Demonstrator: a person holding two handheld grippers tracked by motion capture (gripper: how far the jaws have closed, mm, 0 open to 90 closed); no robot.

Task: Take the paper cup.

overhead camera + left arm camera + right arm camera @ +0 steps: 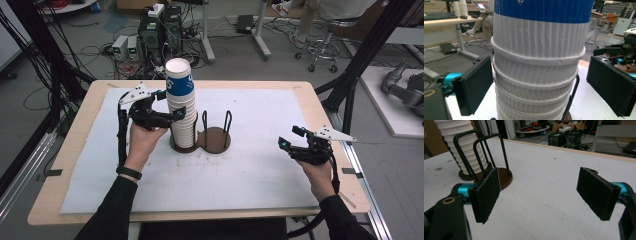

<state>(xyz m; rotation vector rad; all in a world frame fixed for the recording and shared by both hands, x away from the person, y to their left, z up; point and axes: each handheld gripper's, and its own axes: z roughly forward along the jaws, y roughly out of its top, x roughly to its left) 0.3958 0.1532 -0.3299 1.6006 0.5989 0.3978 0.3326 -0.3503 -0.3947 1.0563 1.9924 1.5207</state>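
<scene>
The left gripper [536, 87] stands spread around the paper cup stack [536, 75] without touching, while the right gripper [544, 192] gapes, holding nothing, near the table's [250, 190] right edge.

Ribbed paper cups [536, 75], matt

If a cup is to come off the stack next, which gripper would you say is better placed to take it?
Left. The left gripper is already at the cup stack, with its open jaws on either side of the cups. The right gripper, also open, sits well away over the mat.
</scene>
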